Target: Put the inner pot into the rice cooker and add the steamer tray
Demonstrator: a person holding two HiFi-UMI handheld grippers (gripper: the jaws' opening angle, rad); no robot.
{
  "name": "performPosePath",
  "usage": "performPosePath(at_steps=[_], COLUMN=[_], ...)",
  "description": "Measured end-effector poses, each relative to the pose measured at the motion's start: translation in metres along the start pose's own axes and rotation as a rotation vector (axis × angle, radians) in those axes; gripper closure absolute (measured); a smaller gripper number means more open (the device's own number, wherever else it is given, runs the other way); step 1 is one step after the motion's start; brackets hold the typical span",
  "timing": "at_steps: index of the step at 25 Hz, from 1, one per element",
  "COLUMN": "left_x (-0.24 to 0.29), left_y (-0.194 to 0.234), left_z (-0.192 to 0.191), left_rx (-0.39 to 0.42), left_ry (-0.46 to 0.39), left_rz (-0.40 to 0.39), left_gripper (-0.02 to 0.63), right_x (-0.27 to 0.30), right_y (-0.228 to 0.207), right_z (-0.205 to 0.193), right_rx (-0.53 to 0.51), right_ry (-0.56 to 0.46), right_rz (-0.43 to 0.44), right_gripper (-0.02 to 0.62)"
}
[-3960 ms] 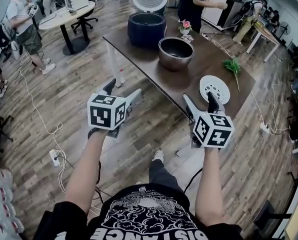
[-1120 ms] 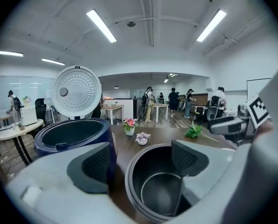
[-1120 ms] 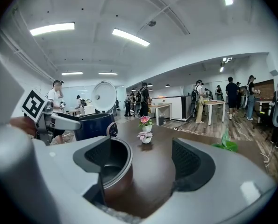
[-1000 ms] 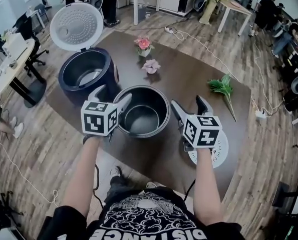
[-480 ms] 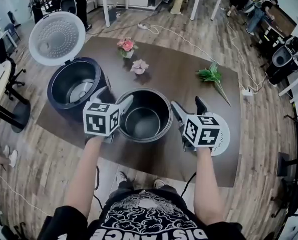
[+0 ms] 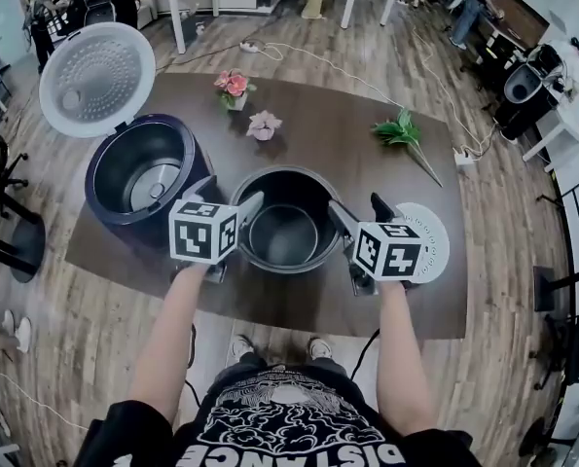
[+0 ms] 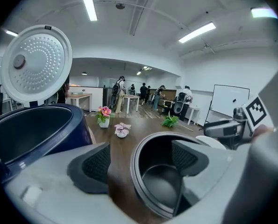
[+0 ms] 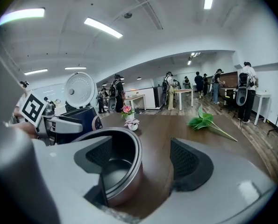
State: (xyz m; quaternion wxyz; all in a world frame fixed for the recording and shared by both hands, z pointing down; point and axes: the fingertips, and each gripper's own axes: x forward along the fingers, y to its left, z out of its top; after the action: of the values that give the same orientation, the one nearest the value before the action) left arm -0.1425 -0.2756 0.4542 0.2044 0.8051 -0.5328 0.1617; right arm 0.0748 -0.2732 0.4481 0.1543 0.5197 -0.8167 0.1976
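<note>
The dark metal inner pot point(image 6: 284, 224) stands empty on the brown table point(image 6: 299, 300), just right of the navy rice cooker point(image 6: 138, 175), whose white lid point(image 6: 96, 78) is up. My left gripper point(image 6: 233, 191) is open and straddles the pot's left rim point(image 7: 143, 190): one jaw inside, one outside. My right gripper point(image 6: 357, 203) is open and straddles the right rim point(image 8: 129, 171) the same way. Neither gripper's pads press the pot's wall. The white perforated steamer tray point(image 6: 430, 246) lies flat to the right, partly hidden behind the right gripper's marker cube.
Two small pots of pink flowers point(image 6: 231, 86) point(image 6: 263, 125) stand behind the inner pot, and a green sprig point(image 6: 401, 129) lies at the back right. Cables run over the wooden floor around the table. Other desks and people are far behind.
The person has walked up to the table. Over the last second both grippers closed in on the inner pot and now straddle its rim. The pot has not moved.
</note>
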Motion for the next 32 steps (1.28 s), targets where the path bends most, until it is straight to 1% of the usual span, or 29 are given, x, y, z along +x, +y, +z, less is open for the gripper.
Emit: performPosePath(at_steps=[4, 8, 13, 19, 22, 26, 28, 32], left_x=[0.006, 0.009, 0.006, 0.009, 0.008, 0.008, 0.009, 0.011], left_y=[-0.001, -0.001, 0.002, -0.002, -0.006, -0.006, -0.006, -0.01], left_z=[-0.011, -0.025, -0.042, -0.055, -0.056, -0.057, -0.058, -0.06], left_rx=[-0.005, -0.017, -0.07, -0.089, -0.102, -0.119, -0.126, -0.133], left_ry=[0.032, 0.069, 0.105, 0.157, 0.171, 0.187, 0.194, 0.2], left_rz=[-0.044, -0.068, -0.113, -0.167, -0.184, -0.17, -0.161, -0.167], left_gripper=[0.195, 0.195, 0.196, 0.269, 0.31, 0.353, 0.385, 0.425], right_x=[0.001, 0.004, 0.006, 0.012, 0.013, 0.016, 0.018, 0.02], right_y=[0.004, 0.009, 0.017, 0.023, 0.025, 0.027, 0.026, 0.02], right_z=[-0.017, -0.033, -0.05, -0.068, -0.073, -0.075, -0.074, -0.076], right_rx=[0.021, 0.044, 0.102, 0.156, 0.174, 0.187, 0.188, 0.166], right_ry=[0.036, 0.075, 0.111, 0.144, 0.164, 0.177, 0.182, 0.189], right_rz=[-0.033, -0.052, -0.072, -0.093, -0.109, -0.115, -0.122, -0.145], right_gripper=[0.232, 0.246, 0.266, 0.307, 0.327, 0.359, 0.387, 0.443])
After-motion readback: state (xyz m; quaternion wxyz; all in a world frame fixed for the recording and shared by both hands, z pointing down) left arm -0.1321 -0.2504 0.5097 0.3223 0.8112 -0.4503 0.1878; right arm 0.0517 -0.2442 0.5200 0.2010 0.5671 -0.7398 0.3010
